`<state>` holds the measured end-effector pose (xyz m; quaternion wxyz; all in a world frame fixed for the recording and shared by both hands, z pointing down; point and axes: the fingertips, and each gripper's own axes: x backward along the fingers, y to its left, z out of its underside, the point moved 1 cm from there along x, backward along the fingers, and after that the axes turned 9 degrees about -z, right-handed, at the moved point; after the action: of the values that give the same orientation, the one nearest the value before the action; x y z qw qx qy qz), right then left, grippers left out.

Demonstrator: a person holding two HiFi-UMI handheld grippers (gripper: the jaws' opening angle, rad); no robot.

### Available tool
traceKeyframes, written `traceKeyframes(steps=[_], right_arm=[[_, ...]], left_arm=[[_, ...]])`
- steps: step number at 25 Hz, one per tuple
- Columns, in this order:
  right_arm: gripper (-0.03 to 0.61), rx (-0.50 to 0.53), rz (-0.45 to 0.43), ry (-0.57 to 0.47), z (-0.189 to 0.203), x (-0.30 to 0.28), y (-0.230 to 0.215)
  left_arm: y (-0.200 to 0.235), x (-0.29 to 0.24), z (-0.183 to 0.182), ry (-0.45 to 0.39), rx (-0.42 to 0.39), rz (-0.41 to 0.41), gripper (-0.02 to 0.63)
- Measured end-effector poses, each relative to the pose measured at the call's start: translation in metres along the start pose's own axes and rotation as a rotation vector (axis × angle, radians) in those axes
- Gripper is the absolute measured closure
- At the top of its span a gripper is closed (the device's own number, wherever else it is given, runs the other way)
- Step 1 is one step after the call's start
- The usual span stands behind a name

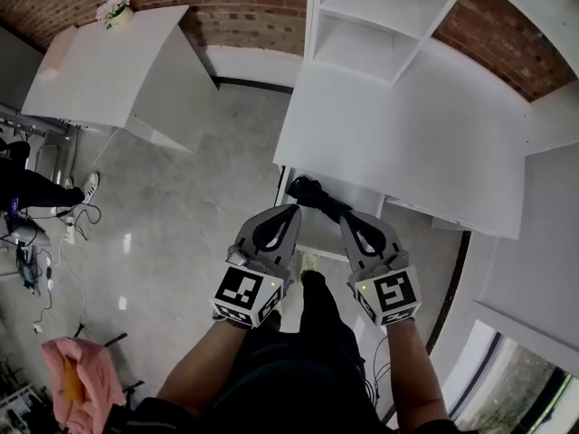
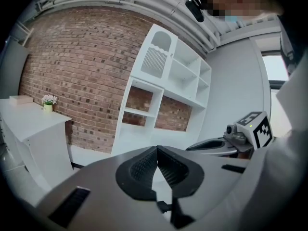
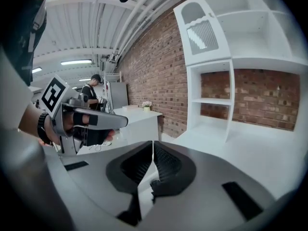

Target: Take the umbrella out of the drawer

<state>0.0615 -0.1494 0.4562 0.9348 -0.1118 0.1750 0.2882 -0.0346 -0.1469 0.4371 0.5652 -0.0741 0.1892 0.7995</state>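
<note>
Two grippers, held side by side above the open drawer (image 1: 318, 233). Your left gripper (image 1: 291, 208) and your right gripper (image 1: 347, 217) both point toward the white counter (image 1: 407, 143). In each gripper view the fingers (image 2: 142, 166) are pressed together at the tips, with nothing between them. The black umbrella (image 1: 317, 193) lies in the drawer, just beyond both grippers, by the counter's front edge.
</note>
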Motion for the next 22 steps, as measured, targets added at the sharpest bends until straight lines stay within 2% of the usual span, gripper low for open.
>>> traceKeyframes(steps=[5, 13, 20, 22], right_arm=[[0.574, 0.016, -0.094, 0.11, 0.05, -0.042, -0.022], [0.572, 0.013, -0.213, 0.287, 0.141, -0.093, -0.038], [0.566, 0.03, -0.242, 0.469, 0.219, -0.119, -0.05], [0.531, 0.03, -0.256, 0.506, 0.235, -0.126, -0.052]], left_arm=[[0.012, -0.034, 0.031, 0.056, 0.004, -0.033, 0.607], [0.028, -0.069, 0.093, 0.13, 0.071, -0.086, 0.607], [0.037, -0.095, 0.133, 0.183, 0.1, -0.11, 0.607], [0.038, -0.103, 0.141, 0.192, 0.098, -0.111, 0.607]])
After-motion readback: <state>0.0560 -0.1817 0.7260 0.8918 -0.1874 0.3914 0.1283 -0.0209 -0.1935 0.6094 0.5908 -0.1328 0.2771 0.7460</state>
